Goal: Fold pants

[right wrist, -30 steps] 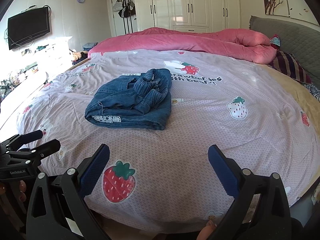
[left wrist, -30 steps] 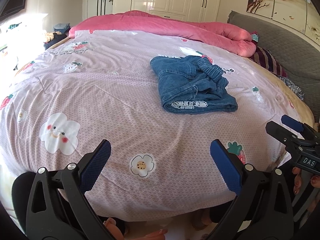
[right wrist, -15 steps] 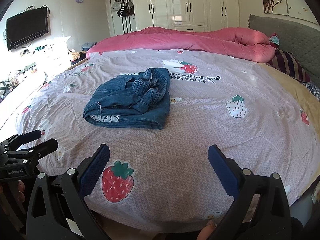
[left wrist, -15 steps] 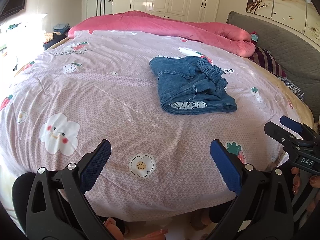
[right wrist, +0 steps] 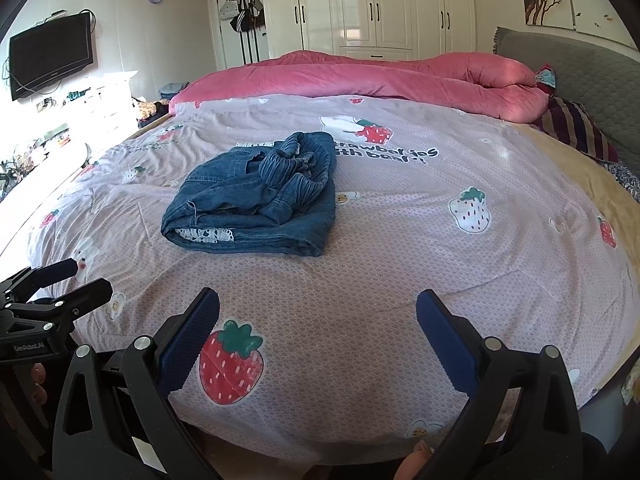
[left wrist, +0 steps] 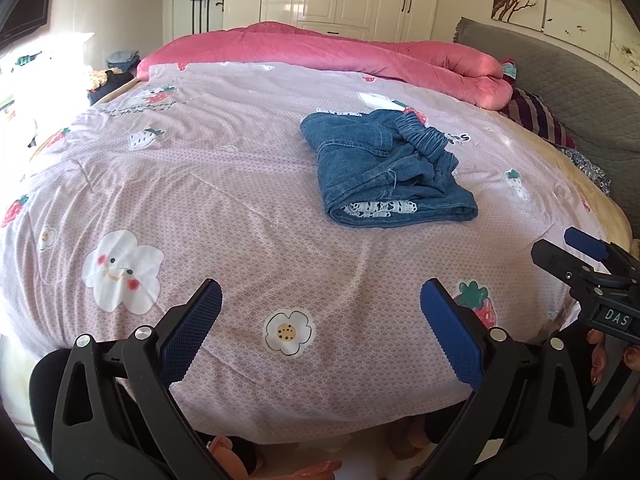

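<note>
Folded denim pants (left wrist: 384, 172) on bed (left wrist: 200, 184), long axis front-to-back, elastic waistband toward pink duvet (left wrist: 320, 50). Left tongs (left wrist: 320, 332), right tongs (right wrist: 318, 334) spread apart, empty.

A big bed (right wrist: 400, 280) has a light pink sheet (left wrist: 240, 200) with strawberries, flowers and a smiling cloud on it. A thick pink blanket (right wrist: 360, 76) is bunched up at the far side. White closet doors (right wrist: 380, 4) stand behind it. A black TV (right wrist: 50, 56) hangs on the wall. A striped pillow (right wrist: 572, 128) sits by the gray headboard (right wrist: 560, 60).
</note>
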Tool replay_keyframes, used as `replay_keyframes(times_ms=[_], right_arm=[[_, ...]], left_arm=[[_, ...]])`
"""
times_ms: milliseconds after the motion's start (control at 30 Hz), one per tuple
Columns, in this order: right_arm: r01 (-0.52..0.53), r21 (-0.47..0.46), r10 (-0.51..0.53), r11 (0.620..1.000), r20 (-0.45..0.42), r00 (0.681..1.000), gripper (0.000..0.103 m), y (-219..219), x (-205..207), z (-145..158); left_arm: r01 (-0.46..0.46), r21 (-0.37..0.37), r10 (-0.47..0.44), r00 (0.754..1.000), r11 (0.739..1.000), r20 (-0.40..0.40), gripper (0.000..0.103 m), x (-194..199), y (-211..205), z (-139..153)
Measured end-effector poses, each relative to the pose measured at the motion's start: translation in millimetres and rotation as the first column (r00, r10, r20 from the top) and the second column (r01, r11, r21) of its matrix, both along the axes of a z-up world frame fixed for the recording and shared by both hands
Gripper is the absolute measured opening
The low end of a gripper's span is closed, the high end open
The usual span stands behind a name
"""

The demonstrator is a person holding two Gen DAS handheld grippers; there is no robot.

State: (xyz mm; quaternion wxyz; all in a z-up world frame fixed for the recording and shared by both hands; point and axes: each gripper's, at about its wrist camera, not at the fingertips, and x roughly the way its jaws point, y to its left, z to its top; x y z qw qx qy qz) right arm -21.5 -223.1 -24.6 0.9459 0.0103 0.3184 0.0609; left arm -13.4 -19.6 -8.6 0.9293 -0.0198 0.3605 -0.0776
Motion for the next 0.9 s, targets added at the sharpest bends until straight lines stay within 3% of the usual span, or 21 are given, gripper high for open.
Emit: replay_keyframes(times_ms=[400, 500, 600, 667, 733, 900], right_arm=[[0.005, 0.01, -0.005, 1.0, -0.026, 1.0, 0.099, -2.1, 5.9, -3.4], [0.028, 0.03, -0.027, 0.999, -0.038, 0.999, 0.098, -11.2, 12.0, -1.8], [0.077, 0.03, -0.076, 0.997, -0.039, 0.996, 0.098, -32.5, 26.9, 9.2], [0.112, 0.07, -0.109, 0.991, -0.05, 0.993, 0.098, -57.9, 40.7, 20.1], [0.18, 0.129, -0.169, 0.975, -0.089, 0.982, 0.098, -102.8, 68.5, 27.9], [0.379, -0.011, -0.373, 0.925, -0.2, 0.906, 0.098, -195.8, 155.3, 15.5]], left_arm=[[-0.018, 0.018, 0.019, 1.0, 1.0, -0.017, 0.094, 6.0, 1.4, -0.9], [-0.016, -0.007, 0.016, 1.0, 1.0, -0.02, 0.093, 13.0, 9.2, 1.5], [-0.009, -0.063, 0.012, 0.999, 0.998, 0.036, 0.093, 24.7, 28.8, 16.5], [-0.032, -0.045, 0.034, 0.999, 0.998, 0.035, 0.094, 50.6, 47.7, 24.4], [-0.115, 0.026, 0.115, 0.993, 0.993, 0.025, 0.094, 82.5, 68.9, 25.6], [-0.244, 0.147, 0.254, 0.966, 0.958, -0.047, 0.094, 178.3, 130.2, -0.5]])
